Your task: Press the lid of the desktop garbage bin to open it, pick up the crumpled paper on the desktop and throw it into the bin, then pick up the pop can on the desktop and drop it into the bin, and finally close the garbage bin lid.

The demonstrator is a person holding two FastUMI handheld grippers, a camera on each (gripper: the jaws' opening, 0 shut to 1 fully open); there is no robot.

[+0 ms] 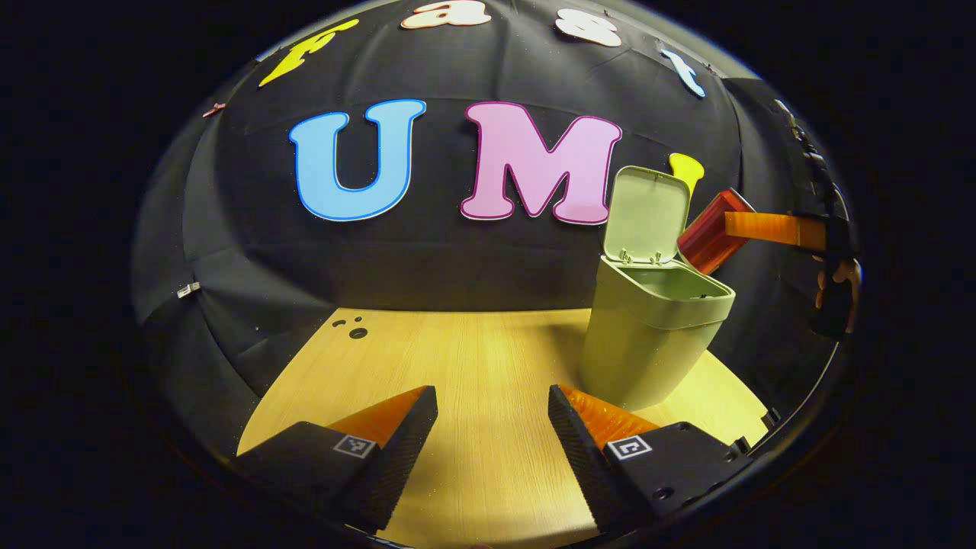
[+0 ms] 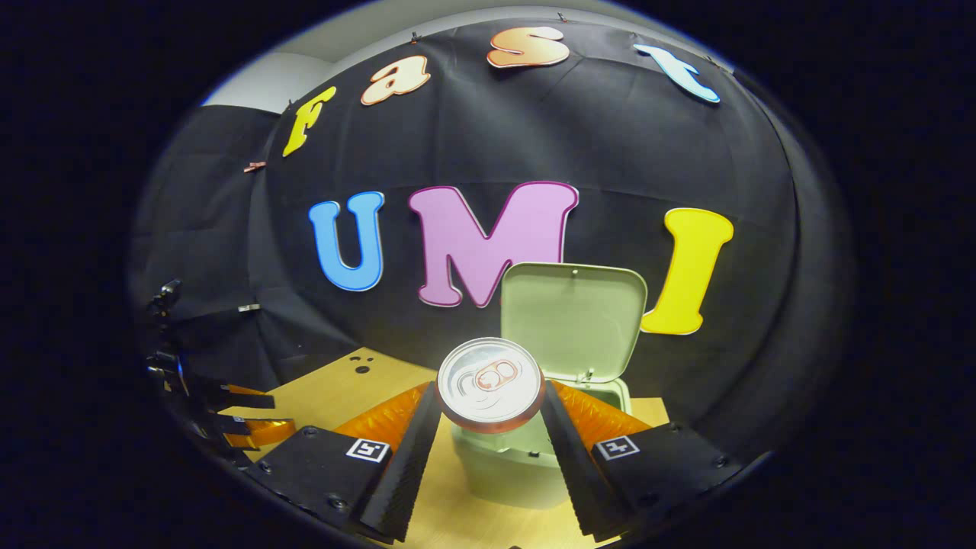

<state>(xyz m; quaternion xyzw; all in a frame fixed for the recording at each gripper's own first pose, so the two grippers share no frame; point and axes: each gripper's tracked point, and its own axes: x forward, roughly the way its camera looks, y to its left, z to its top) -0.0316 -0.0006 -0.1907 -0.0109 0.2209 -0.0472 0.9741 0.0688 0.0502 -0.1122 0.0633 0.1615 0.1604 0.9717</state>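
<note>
Gripping the pop can (image 2: 491, 385), right claw (image 2: 488, 415) hangs above open bin (image 2: 534, 457); left claw (image 1: 492, 427) gapes empty.

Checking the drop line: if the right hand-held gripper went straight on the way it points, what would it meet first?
Probably the bin's raised lid. The right hand-held gripper holds the pop can above the open bin, with the lid upright just beyond, though depth is unclear.

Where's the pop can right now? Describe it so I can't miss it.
Find the green bin on the wooden table, its lid up. The pop can hangs just above its mouth, clamped in the right gripper: red body, silver pull-tab top.
</note>
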